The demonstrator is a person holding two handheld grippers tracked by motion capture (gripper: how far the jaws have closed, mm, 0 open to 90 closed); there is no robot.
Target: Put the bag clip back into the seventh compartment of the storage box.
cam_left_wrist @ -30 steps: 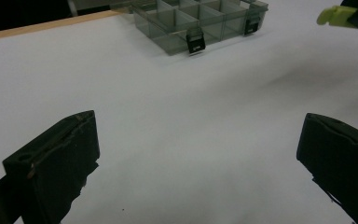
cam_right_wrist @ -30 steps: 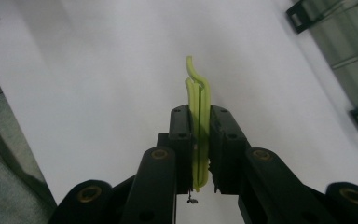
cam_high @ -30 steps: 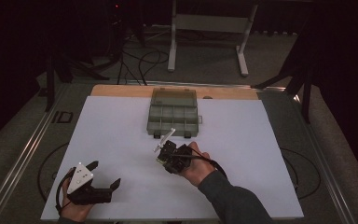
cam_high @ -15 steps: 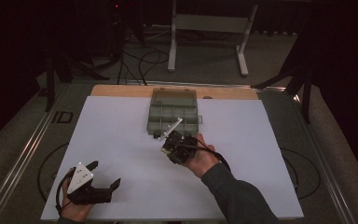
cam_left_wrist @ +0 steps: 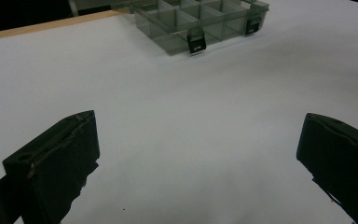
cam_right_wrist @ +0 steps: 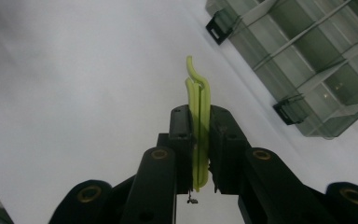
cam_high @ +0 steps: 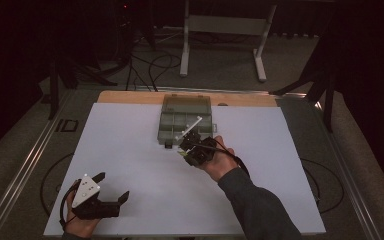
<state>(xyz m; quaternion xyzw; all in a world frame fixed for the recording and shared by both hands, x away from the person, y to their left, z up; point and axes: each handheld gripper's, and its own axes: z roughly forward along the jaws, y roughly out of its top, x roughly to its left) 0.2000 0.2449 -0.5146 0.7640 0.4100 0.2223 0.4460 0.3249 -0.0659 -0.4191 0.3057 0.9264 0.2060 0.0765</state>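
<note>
The tabletop (cam_high: 130, 150), covered in white, carries a grey compartment box (cam_high: 186, 120) at its far middle, lid open, two black latches on its near wall. Seen from the box, my right tongs (cam_high: 192, 145) sit just at its near edge, clamped tight on a thin yellow-green clip (cam_right_wrist: 198, 121). In the right gripper view the clip's long axis runs straight out along my jaws, its curved tip pointing away from my hand, past the box's near-left corner, above the white surface. My left tongs (cam_high: 111, 187) rest well away from the box, toward the tabletop's near left corner, jaws spread wide with nothing between them.
</note>
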